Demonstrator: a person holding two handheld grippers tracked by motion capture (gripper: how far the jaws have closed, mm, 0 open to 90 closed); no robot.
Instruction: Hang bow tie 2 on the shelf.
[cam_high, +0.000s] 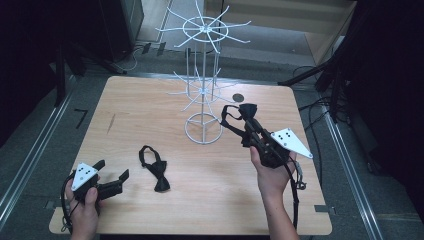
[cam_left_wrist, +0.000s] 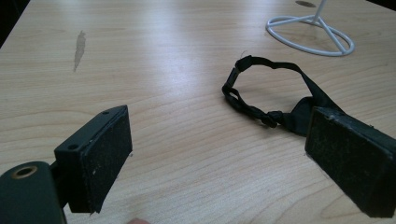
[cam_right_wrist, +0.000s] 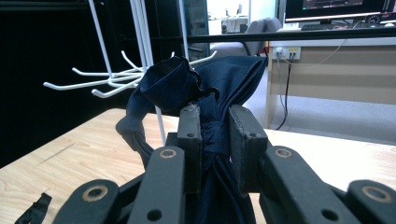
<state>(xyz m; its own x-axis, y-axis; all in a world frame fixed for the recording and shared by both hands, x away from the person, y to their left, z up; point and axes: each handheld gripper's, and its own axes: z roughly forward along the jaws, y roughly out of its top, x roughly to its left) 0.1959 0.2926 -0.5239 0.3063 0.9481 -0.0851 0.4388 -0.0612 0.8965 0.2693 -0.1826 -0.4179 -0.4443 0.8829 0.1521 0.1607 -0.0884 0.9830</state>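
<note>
A white wire rack (cam_high: 203, 75) with two tiers of hooks stands at the back middle of the wooden table (cam_high: 150, 105). My right gripper (cam_high: 248, 129) is raised to the right of its base, shut on the knot of a dark bow tie (cam_high: 246, 112) whose strap loops off to the left. In the right gripper view the jaws (cam_right_wrist: 215, 140) pinch that bow tie (cam_right_wrist: 205, 84), with the rack's hooks (cam_right_wrist: 116, 77) just behind it. A second bow tie (cam_high: 156, 172) lies flat on the table. My left gripper (cam_high: 112, 171) rests open at the front left; its view shows the pads (cam_left_wrist: 100, 158) apart and that tie (cam_left_wrist: 299, 114) beyond them.
The rack's ring base (cam_left_wrist: 310, 35) sits on the table behind the lying tie. A small dark round spot (cam_high: 238, 97) marks the table near the back edge. Cables (cam_high: 320, 107) trail on the floor at the right, and metal rails (cam_high: 30, 160) run along both sides.
</note>
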